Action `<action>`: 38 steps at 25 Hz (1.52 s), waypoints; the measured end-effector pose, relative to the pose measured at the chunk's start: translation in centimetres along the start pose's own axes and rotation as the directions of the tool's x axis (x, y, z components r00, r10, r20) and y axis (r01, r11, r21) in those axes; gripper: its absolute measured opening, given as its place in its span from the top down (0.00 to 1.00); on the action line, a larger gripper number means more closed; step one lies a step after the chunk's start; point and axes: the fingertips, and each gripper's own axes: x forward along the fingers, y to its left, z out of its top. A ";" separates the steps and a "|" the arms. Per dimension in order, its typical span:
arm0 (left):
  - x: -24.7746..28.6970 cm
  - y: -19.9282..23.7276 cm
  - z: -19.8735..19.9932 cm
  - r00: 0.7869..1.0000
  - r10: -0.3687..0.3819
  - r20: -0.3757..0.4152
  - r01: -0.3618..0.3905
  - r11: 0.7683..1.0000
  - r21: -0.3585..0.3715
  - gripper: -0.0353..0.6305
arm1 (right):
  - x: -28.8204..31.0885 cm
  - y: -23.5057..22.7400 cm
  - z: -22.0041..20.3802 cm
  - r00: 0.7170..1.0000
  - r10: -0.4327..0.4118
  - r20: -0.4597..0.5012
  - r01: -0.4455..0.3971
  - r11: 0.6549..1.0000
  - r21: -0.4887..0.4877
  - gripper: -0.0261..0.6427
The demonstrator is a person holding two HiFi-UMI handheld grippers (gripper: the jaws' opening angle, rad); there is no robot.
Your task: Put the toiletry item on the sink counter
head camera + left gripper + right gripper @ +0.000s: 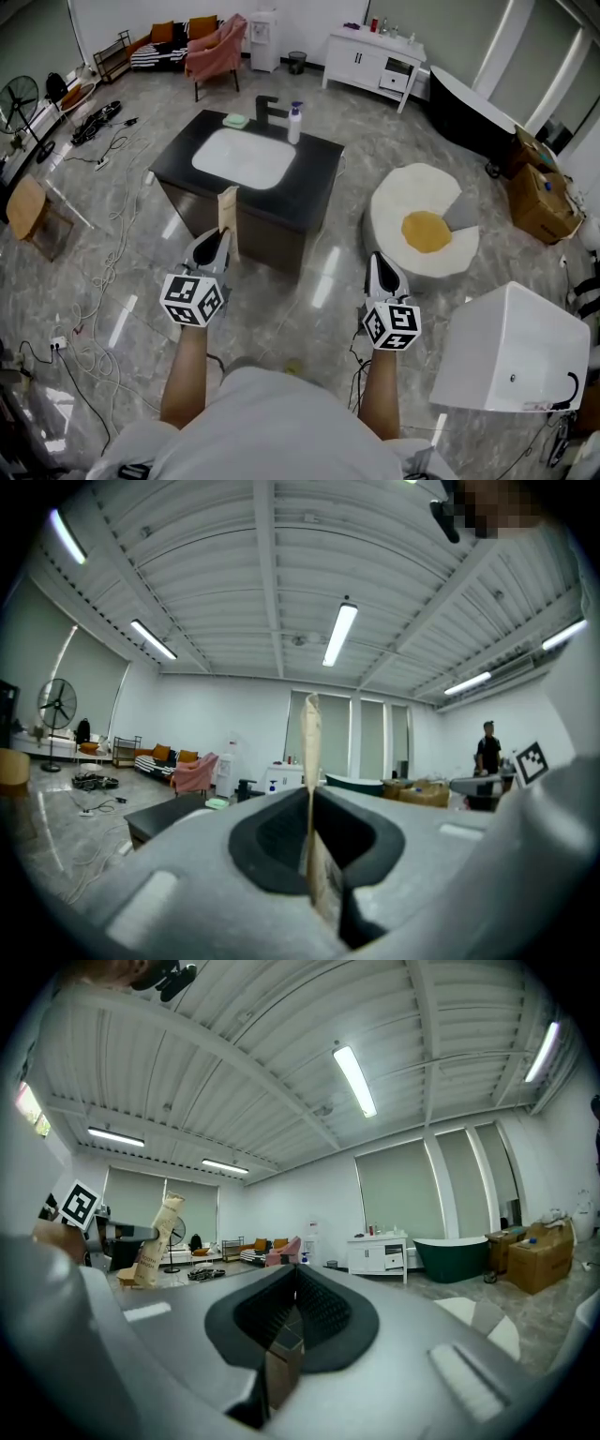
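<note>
Your left hand-held gripper (219,238) clamped the toiletry tube (228,214) upright, with the surface (314,180) at twelve o'clock. Your right hand-held gripper (381,260) was closed, empty.

The floor (309,281) is polished stone-look tile, glossy enough to mirror the ceiling lights, and the sink counter (319,178) has a smooth dark top around a white, glazed-looking basin (244,157). The tube (228,211) pinched in the left gripper (217,239) looks like matt brown paper. Both that gripper and the right gripper (382,267) are dull grey plastic with black ribbed pads (323,1312), and the armchair (216,52) wears soft pink cloth.
</note>
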 end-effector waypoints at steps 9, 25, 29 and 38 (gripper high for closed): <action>6.3 2.3 0.8 1.000 -0.004 0.026 0.004 1.000 0.004 0.93 | 5.9 -2.9 0.6 1.000 -0.011 0.003 0.012 1.000 -0.009 0.96; 25.8 15.0 0.0 0.991 -0.125 -0.045 0.123 0.992 -0.041 0.93 | 26.3 -4.7 1.3 0.994 -0.098 -0.038 0.099 0.995 0.008 0.96; 30.1 18.6 -0.3 0.985 -0.162 -0.062 0.158 0.986 -0.053 0.93 | 31.1 -4.6 1.2 0.990 -0.131 -0.048 0.131 0.991 0.009 0.96; 37.3 24.2 -1.0 0.968 -0.239 -0.079 0.232 0.969 -0.089 0.93 | 38.8 -4.1 1.2 0.980 -0.190 -0.066 0.190 0.982 -0.012 0.96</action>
